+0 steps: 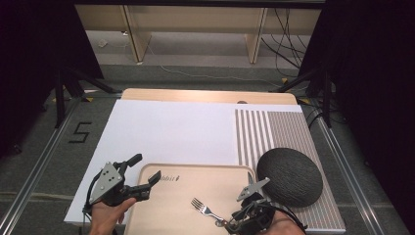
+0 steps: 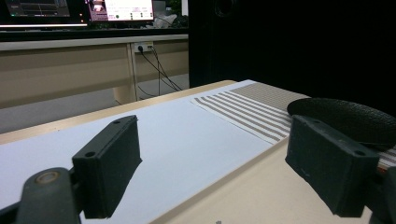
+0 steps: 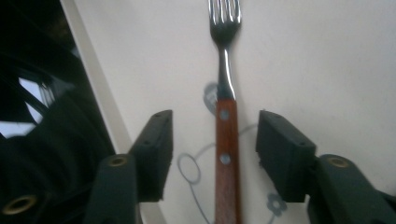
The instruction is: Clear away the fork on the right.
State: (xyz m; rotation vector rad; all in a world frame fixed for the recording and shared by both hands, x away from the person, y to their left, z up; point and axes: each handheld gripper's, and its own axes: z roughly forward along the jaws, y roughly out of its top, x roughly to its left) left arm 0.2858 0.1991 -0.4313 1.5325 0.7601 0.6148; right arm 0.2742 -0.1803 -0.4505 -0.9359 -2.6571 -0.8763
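Where the high view takes in the whole work surface, its parts are listed from largest to smallest.

Table (image 1: 205, 95): light wood, its far edge bare beyond the coverings.

White sheet (image 1: 171, 132): spread over the left and middle of the table; in the left gripper view (image 2: 187, 140) it runs away toward the far edge.

Striped mat (image 1: 279, 132): brown and white, on the right part of the table, its left edge meeting the white sheet.

Tray (image 1: 147, 215): pale wood with rounded corners, lying at the near edge on the white sheet, its right end just beside the striped mat.

Dark round pad (image 1: 289, 176): textured, resting on the striped mat just right of the tray.

Left gripper (image 1: 146, 180): held in the person's left hand (image 1: 110, 215) at the tray's left end, jaws well apart with nothing between them; one jaw is above the tray, the other above the white sheet.

Right gripper (image 3: 212, 154): at the tray's near right corner, jaws apart, standing on either side of the fork's handle with a clear gap on each side.

Fork (image 1: 208, 210): lying flat on the tray, tines pointing away from the right gripper; the right gripper view shows a brown riveted handle (image 3: 226, 158) and steel tines.
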